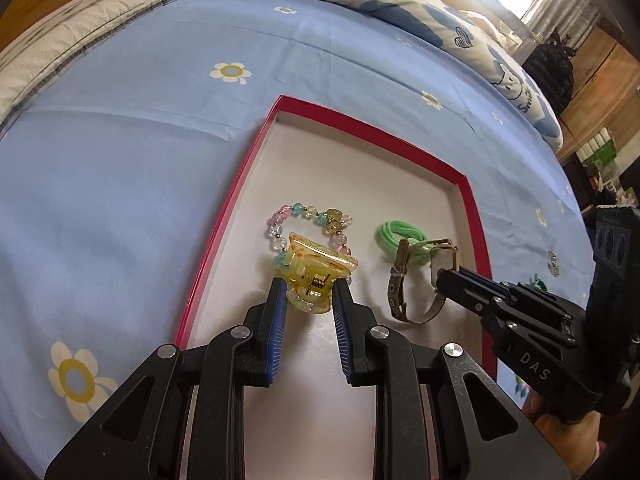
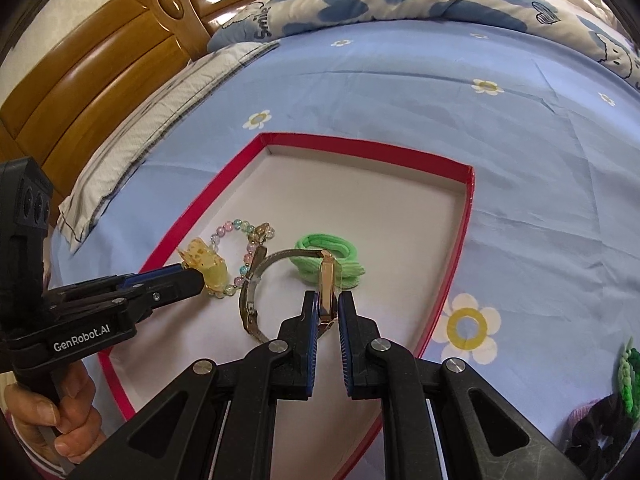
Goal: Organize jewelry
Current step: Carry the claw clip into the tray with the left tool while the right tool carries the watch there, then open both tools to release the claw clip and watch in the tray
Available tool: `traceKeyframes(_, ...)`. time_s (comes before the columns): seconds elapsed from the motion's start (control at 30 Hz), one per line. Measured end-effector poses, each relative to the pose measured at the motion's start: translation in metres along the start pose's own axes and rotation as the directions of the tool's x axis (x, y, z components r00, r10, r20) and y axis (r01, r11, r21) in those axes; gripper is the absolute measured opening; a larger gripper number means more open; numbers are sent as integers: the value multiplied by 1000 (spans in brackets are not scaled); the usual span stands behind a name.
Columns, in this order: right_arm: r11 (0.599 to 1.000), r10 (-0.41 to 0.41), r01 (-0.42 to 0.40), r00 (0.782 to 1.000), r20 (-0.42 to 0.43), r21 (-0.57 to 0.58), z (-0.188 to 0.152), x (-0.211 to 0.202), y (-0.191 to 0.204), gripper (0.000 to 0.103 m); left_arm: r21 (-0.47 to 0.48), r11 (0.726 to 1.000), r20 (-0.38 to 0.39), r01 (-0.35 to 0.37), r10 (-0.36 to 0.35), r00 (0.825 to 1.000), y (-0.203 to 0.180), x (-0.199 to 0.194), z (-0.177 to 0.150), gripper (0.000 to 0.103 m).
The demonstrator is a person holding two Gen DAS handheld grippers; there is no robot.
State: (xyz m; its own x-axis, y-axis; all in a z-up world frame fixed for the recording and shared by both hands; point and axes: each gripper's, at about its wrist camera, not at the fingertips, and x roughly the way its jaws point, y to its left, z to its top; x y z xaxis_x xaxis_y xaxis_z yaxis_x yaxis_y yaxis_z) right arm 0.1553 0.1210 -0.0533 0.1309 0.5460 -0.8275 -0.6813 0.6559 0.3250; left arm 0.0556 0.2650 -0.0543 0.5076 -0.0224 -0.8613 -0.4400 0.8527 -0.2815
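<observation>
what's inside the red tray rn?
Red tray holds a beaded bracelet and a green hair tie. The left claw grips a yellow hair clip covering part of the bracelet; the right claw grips a watch.

A shallow red-rimmed tray [image 1: 474, 208] with a white floor lies on a blue bed. Inside, a translucent yellow claw clip [image 1: 314, 276] sits over a pastel beaded bracelet [image 1: 298, 212] at left; a gold-cased wristwatch [image 2: 326, 292] stands on edge against green hair ties [image 2: 344, 264] at right.
</observation>
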Motion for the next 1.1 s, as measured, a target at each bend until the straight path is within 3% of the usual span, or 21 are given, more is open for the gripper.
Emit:
traceKeyframes(0.63,1000,23,-24,1000,20,12,1,-3,-4,14,20,999,-16,-27,27,1000,-3,4,-3,21)
traceKeyframes(0.73,1000,24,-24,1000,19,13,1,-3,-3,14,19,999,-14,-26,26,1000,-3,3,-3,27)
traceKeyframes(0.87,999,29,-30,999,27,19,1,-7,-3,15,21,999,-5,-30,31,1000,-3,-1,-3,43)
traceKeyframes(0.97,999,40,-41,998,44,32,2,-16,-5,18,18,999,-6,-31,31,999,-3,-1,-3,45)
traceKeyframes(1.1,996,64,-69,994,83,58,1,-36,-10,35,20,999,2,-28,28,1000,-6,-8,-4,52)
